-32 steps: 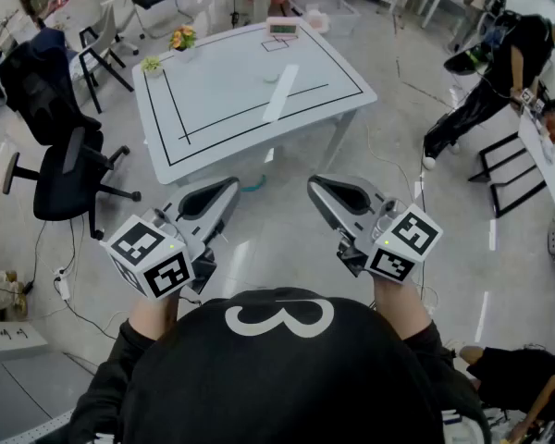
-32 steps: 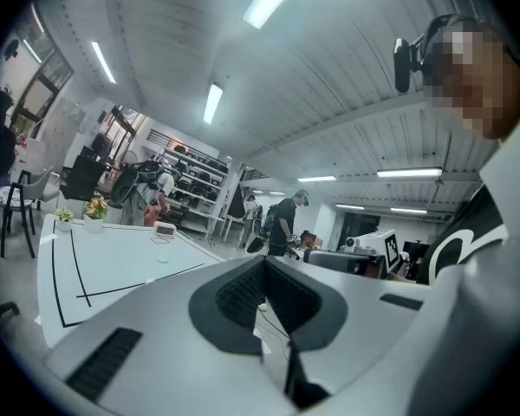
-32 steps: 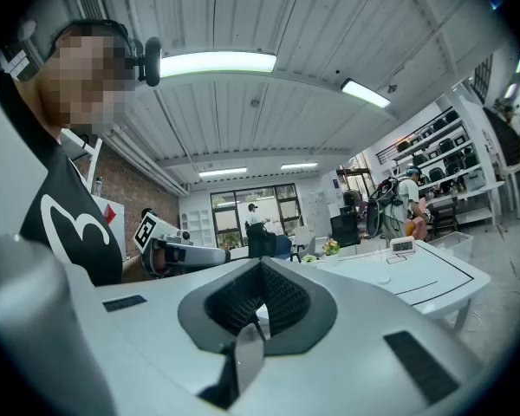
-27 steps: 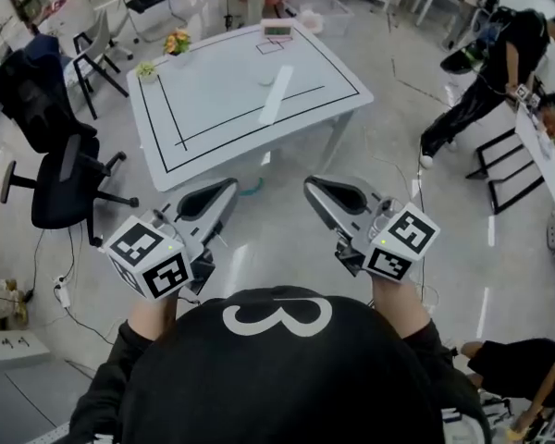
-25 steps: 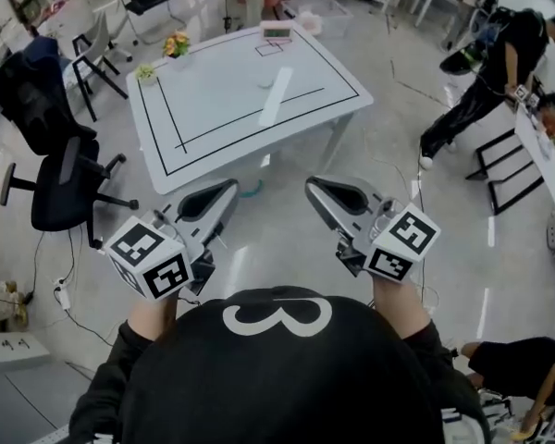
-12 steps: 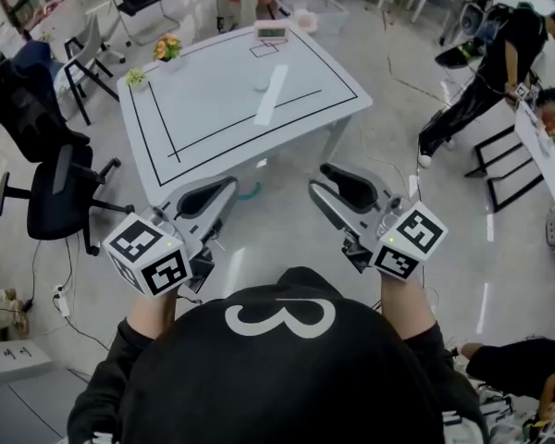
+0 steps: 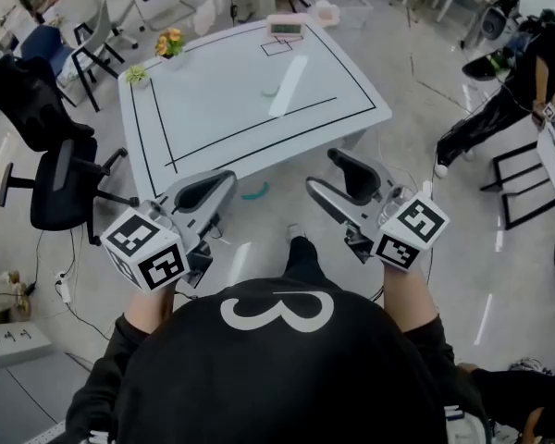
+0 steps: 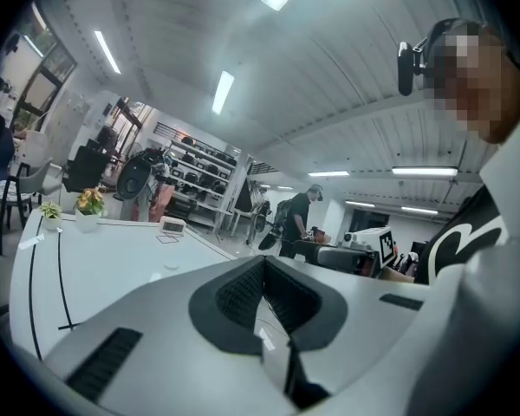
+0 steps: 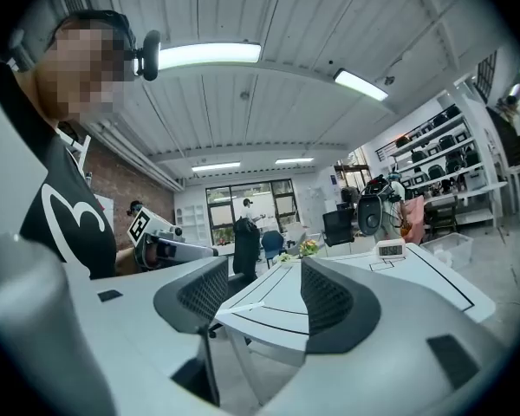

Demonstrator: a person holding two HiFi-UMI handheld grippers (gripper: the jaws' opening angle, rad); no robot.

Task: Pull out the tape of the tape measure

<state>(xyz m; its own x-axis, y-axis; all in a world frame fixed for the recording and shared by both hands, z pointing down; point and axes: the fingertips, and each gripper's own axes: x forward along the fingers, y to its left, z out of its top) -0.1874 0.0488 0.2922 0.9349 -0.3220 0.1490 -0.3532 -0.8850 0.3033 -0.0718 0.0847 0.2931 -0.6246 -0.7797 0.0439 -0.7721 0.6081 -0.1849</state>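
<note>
Left tongs (image 7: 227,181) closed, empty; right tongs (image 7: 322,169) just opened wide, nothing between the jaws; both well short of the worktop (image 7: 213,118). Small greenish object (image 7: 270,90) mid-worktop, probably the tape measure; best approached closer, case steadied, tape tip pinched squarely.

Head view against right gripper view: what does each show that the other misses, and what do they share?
Head view only: the marker cube on the right gripper and the teal item on the floor. Right gripper view only: the ceiling lights and far windows. Both: the white table, its flowers and digital display, the shut left gripper, and the right gripper, whose jaws have just been opening and stand apart, empty.
</note>
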